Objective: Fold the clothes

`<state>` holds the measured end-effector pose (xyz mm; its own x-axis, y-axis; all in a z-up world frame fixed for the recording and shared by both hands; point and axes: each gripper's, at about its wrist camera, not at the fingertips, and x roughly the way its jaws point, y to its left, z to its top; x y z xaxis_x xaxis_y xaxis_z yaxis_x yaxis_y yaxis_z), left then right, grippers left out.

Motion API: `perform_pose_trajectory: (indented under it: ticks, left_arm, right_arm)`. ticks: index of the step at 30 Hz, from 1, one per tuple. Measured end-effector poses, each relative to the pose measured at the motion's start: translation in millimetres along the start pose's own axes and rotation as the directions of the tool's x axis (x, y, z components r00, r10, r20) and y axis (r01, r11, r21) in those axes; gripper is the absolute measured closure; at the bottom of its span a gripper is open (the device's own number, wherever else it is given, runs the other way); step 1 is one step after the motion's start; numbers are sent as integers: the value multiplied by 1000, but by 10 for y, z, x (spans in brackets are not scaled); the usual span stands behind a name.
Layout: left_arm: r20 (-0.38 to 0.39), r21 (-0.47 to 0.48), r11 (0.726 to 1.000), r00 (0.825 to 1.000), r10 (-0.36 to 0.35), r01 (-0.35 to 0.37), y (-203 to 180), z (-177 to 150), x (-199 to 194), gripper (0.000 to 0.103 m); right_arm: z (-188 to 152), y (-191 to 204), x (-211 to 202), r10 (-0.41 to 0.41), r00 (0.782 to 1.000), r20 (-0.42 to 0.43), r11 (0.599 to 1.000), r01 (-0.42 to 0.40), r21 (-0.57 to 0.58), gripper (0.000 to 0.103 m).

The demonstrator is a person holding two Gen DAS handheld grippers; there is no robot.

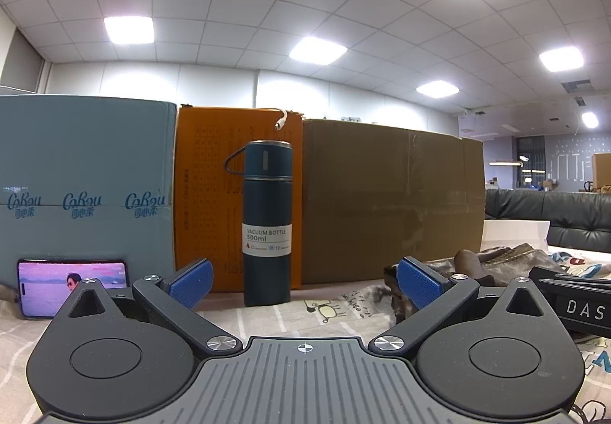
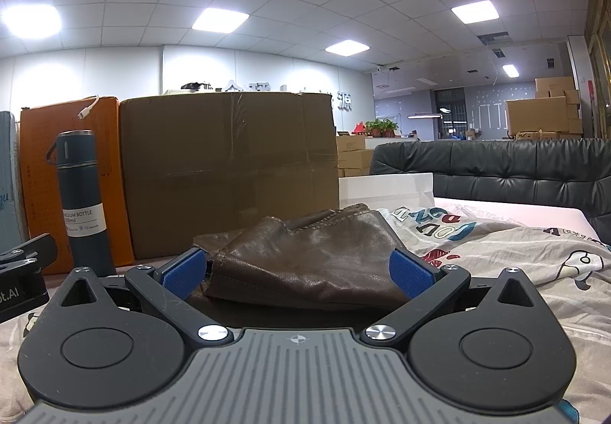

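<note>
Three boxes lined up at the back: a blue one (image 1: 84,183) printed "CoRou" three times, an orange one (image 1: 208,195), a brown one (image 2: 229,172), plus one flask (image 1: 267,221) labelled "VACUUM BOTTLE 500ml" and one phone (image 1: 72,286). Both spread wide and pinching nothing: left hand-held gripper (image 1: 303,284) and right hand-held gripper (image 2: 298,273). One crumpled brown leather garment (image 2: 305,256) lying on the cartoon-print sheet (image 2: 515,260), just ahead of the right fingers.

Your left gripper (image 1: 304,281) and right gripper (image 2: 298,271) each had blue ribbed pads (image 1: 416,281) on black linkage arms, silver screws at the pivots, two round black discs and a grey ribbed centre plate marked with a crosshair.
</note>
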<state>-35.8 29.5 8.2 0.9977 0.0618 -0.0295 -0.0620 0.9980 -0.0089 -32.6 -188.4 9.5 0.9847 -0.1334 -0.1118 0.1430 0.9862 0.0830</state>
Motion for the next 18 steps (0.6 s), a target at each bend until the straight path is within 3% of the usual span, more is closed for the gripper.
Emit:
perform_pose_trajectory:
  ticks: [18]
  left_arm:
    - [0,3,1000,1000,-4,4,-11,-1,-4,0]
  right_arm:
    - [-3,12,4,2,1000,0,1000,-2,-4,0]
